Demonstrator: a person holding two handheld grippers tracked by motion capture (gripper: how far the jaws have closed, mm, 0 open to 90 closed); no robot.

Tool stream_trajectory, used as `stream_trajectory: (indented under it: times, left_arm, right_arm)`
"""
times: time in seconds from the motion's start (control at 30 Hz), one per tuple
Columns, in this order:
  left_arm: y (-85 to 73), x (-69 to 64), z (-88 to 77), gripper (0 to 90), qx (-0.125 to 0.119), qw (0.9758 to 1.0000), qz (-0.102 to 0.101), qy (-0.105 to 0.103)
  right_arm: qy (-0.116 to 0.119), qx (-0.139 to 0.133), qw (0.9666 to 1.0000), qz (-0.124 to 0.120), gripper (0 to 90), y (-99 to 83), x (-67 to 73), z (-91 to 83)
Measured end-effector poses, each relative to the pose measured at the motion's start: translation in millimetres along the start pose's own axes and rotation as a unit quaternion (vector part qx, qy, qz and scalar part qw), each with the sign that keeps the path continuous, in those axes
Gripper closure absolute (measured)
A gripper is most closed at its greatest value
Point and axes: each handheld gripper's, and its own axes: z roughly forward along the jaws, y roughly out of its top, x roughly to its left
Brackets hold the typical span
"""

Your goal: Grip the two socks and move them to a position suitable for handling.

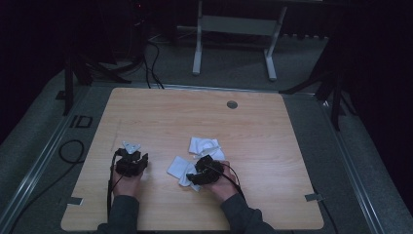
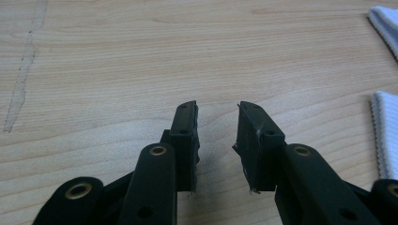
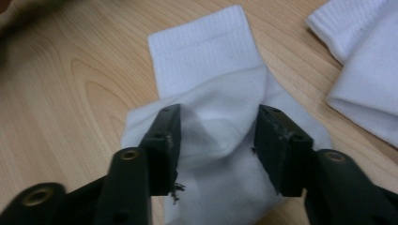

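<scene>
Right gripper (image 3: 216, 140) released, jaws straddling white sock (image 3: 220, 117); left gripper (image 2: 217, 136) released, beside the sock; "ID" (image 1: 80, 121) floor marking.

- A dim lab or recording studio rather than a home: black surroundings on every side of the lit area.
- A light wood-grain table (image 1: 160, 112) with rounded corners and a round grey cable port (image 1: 232, 104) stands on grey carpeted floor (image 1: 311, 68).
- Black tripod-like stands (image 1: 336, 87) flank it.
- Black cables (image 1: 153, 63) trail across the floor.
- A white metal table frame (image 1: 234, 29) stands behind.
</scene>
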Motion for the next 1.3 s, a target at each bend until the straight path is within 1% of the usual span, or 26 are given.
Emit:
stream_trajectory:
  times: [0.1,0.17,0.2,0.23,0.27,0.3,0.37,0.4,0.43,0.47,0.5,0.6,0.63,0.67,0.7,0.73,0.77,0.83,0.87,0.9,0.93,1.1,1.2,1.3]
  left_arm:
    - [0.0,-0.2,0.1,67.7,0.0,1.0,0.0,-0.001]
    - [0.1,-0.4,0.3,67.6,0.0,1.0,0.0,0.0]
    - [0.1,-0.5,0.5,67.5,0.0,1.0,0.001,0.0]
    - [0.1,-0.7,0.6,67.5,0.0,1.0,0.001,0.0]
    - [0.1,-0.7,0.6,67.4,0.0,1.0,0.001,0.0]
    - [0.1,-0.8,0.6,67.4,0.0,1.0,0.002,0.001]
    - [0.1,-0.9,0.4,67.4,-0.001,1.0,0.003,0.002]
    - [0.1,-0.9,0.4,67.4,-0.001,1.0,0.003,0.002]
    - [0.1,-0.8,0.2,67.4,0.0,1.0,0.003,0.001]
    - [0.1,-0.8,0.2,67.4,0.0,1.0,0.003,0.001]
    - [0.1,-0.7,0.3,67.4,-0.001,1.0,0.002,0.001]
    - [0.1,-0.5,0.1,67.4,0.0,1.0,0.002,0.002]
    - [0.1,-0.5,0.1,67.4,0.0,1.0,0.002,0.002]
    - [0.1,-0.3,-0.2,67.4,0.0,1.0,0.002,0.002]
    - [0.1,-0.3,-0.1,67.4,0.0,1.0,0.002,0.002]
    - [0.1,-0.3,-0.1,67.4,0.0,1.0,0.002,0.002]
    - [0.0,-0.7,0.2,67.4,0.0,1.0,0.003,0.002]
    - [0.0,-1.3,0.0,67.3,-0.001,1.0,0.005,0.002]
    - [0.0,-1.3,0.0,67.3,-0.001,1.0,0.005,0.002]
    - [0.0,-1.3,0.0,67.3,-0.001,1.0,0.005,0.002]
    - [-0.1,-1.5,0.2,67.4,-0.001,1.0,0.004,0.002]
    - [-0.3,-1.4,0.0,67.0,0.0,1.0,0.005,0.004]
    - [-0.6,-1.3,0.0,67.0,0.0,1.0,0.004,0.004]
    - [-0.9,-2.0,0.5,67.0,0.001,1.0,0.003,0.004]
  right_arm:
    - [0.005,-0.001,1.0,-0.003,70.0,1.6,-1.7,0.1]
    - [0.002,-0.008,0.9999,-0.013,81.0,2.8,-0.4,-3.6]
    - [0.002,-0.012,0.9997,-0.02,84.4,3.5,0.7,-5.9]
    - [0.002,-0.015,0.9996,-0.024,86.0,4.1,2.2,-8.4]
    - [0.002,-0.015,0.9996,-0.024,86.0,4.1,2.2,-8.4]
    - [0.001,-0.021,0.9993,-0.031,86.9,5.4,4.8,-13.2]
    - [0.0,-0.026,0.999,-0.037,87.3,6.6,7.3,-18.9]
    - [0.0,-0.026,0.999,-0.037,87.3,6.6,7.3,-18.9]
    - [0.001,-0.036,0.9986,-0.038,87.3,7.9,9.3,-25.5]
    - [0.001,-0.036,0.9986,-0.038,87.3,7.9,9.3,-25.5]
    - [0.004,-0.044,0.9982,-0.041,87.3,9.4,10.5,-33.5]
    - [0.007,-0.056,0.9974,-0.044,87.2,11.2,10.3,-48.2]
    - [0.007,-0.056,0.9974,-0.044,87.2,11.2,10.3,-48.2]
    - [0.008,-0.063,0.997,-0.043,87.1,11.1,8.1,-59.4]
    - [0.007,-0.067,0.9968,-0.044,87.1,10.7,6.1,-64.8]
    - [0.007,-0.067,0.9968,-0.044,87.1,10.7,6.1,-64.8]
    - [0.004,-0.071,0.9965,-0.044,87.0,8.7,1.0,-75.5]
    - [0.001,-0.067,0.9968,-0.044,87.0,5.2,-6.5,-84.1]
    - [0.001,-0.067,0.9968,-0.044,87.0,5.2,-6.5,-84.1]
    - [-0.003,-0.064,0.9969,-0.044,87.0,2.7,-11.1,-87.7]
    - [-0.007,-0.063,0.9974,-0.036,87.0,-2.6,-20.1,-93.5]
    - [-0.022,-0.054,0.9981,-0.018,87.1,-21.5,-43.5,-105.0]
    - [-0.031,-0.039,0.9988,-0.001,87.0,-38.8,-58.6,-109.8]
    - [-0.043,-0.026,0.9987,0.012,86.1,-52.6,-70.9,-113.5]
